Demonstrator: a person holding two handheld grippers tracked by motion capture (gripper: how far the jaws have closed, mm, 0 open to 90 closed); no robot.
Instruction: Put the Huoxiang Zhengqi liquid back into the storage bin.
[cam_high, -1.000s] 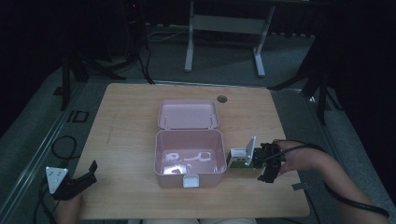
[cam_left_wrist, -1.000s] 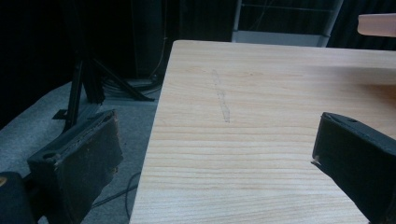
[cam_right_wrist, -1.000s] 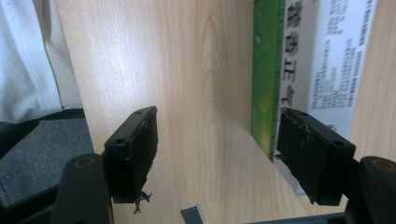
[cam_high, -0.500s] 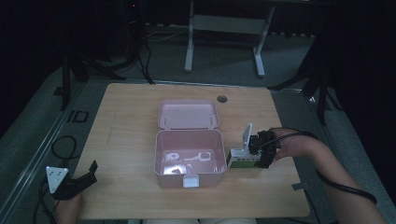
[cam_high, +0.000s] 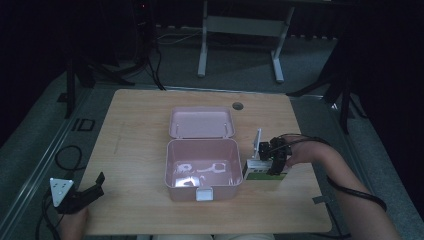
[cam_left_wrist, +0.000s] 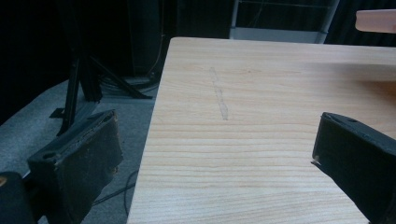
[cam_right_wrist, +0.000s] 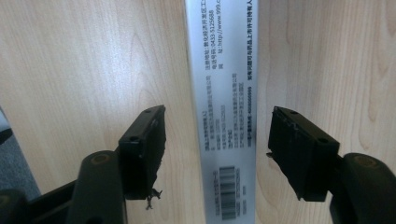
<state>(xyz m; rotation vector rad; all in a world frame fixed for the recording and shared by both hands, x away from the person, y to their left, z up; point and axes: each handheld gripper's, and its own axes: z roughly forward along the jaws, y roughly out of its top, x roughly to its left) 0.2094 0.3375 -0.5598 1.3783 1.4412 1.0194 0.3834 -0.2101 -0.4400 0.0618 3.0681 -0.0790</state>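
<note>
A small white and green carton (cam_high: 260, 171) lies on the wooden table (cam_high: 140, 125), just right of an open pink box (cam_high: 169, 165) whose lid (cam_high: 201, 122) is folded back. My right gripper (cam_high: 274, 162) points down over the carton. In the right gripper view the carton's white printed side (cam_right_wrist: 224, 70) runs between the jaws of the right gripper (cam_right_wrist: 217, 135), with a gap on each side. The jaws have just been closing, and the pads are not touching it. My left gripper (cam_high: 92, 189) rests open at the table's front left edge; nothing lies between the left gripper's (cam_left_wrist: 215, 144) jaws.
Pale shapes lie on the pink box's floor; I cannot tell what they are. A round hole (cam_high: 237, 106) sits near the table's far edge. Stands and cables stand on the dark floor behind and left. The left gripper view shows bare wood (cam_left_wrist: 261, 93).
My right gripper has moved left and slightly down, over the carton beside the pink box. The left gripper has stayed where it was.
</note>
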